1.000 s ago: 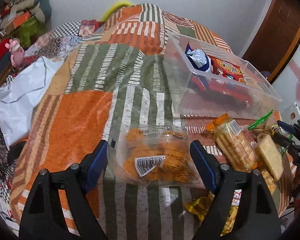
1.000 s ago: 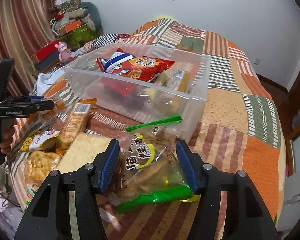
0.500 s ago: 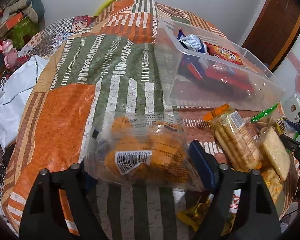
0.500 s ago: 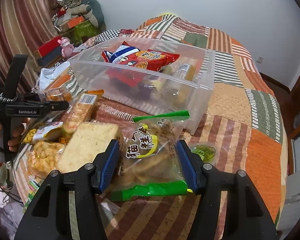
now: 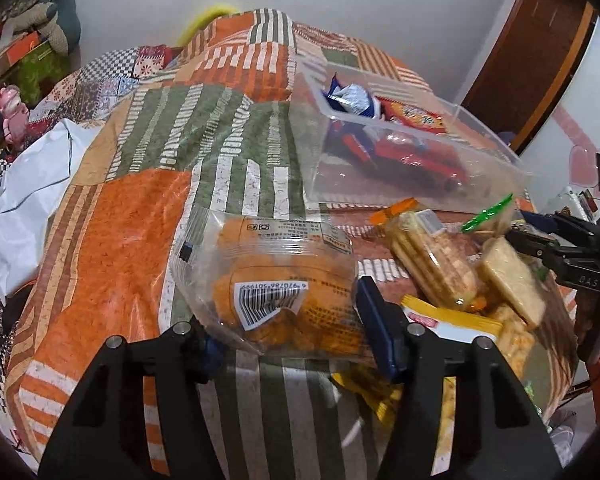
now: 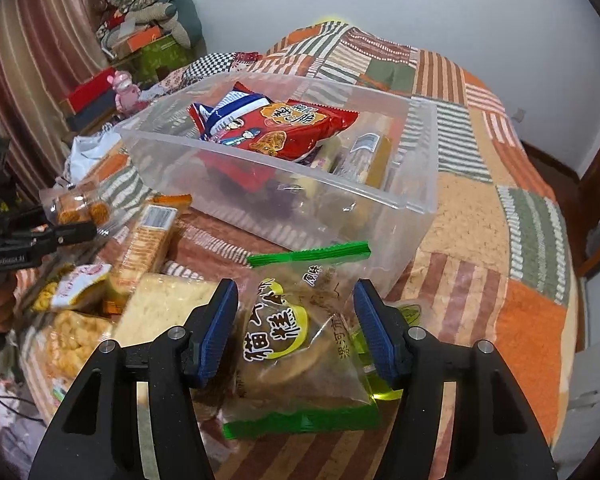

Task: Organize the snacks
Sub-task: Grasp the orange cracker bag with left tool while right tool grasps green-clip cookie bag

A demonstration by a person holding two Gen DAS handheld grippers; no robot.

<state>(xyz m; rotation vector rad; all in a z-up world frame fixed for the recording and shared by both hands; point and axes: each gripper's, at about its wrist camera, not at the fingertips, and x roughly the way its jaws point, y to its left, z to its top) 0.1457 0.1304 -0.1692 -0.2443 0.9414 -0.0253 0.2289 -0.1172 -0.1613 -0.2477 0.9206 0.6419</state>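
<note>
1. left wrist view: left gripper (image 5: pixel 288 320) is clamped on the clear bag of orange snacks (image 5: pixel 276 280), barcode side up. bag looks lifted off the patchwork bedspread (image 5: pixel 112 216); its left pad is hidden behind the bag.
2. right wrist view: right gripper (image 6: pixel 296 328) straddles the green-edged cake bag (image 6: pixel 300 340), blue pads either side with gaps showing, so jaws read as open, not yet squeezing. bag's long axis runs along the fingers, green seal at the far end.
3. key relation: clear bin (image 6: pixel 420 148) sits straight ahead of the right gripper, near wall just beyond the cake bag. from the left gripper it lies ahead and to the right.
4. bin already holds a red chip bag (image 6: pixel 300 128) and a blue-white bag (image 6: pixel 236 108); free room looks to be at the near end.
5. in the way: cracker sleeve (image 5: pixel 432 264) and pale rice-cake block (image 5: pixel 508 280) lie between the left bag and the right gripper. my read: the left bag must clear the wall.
</note>
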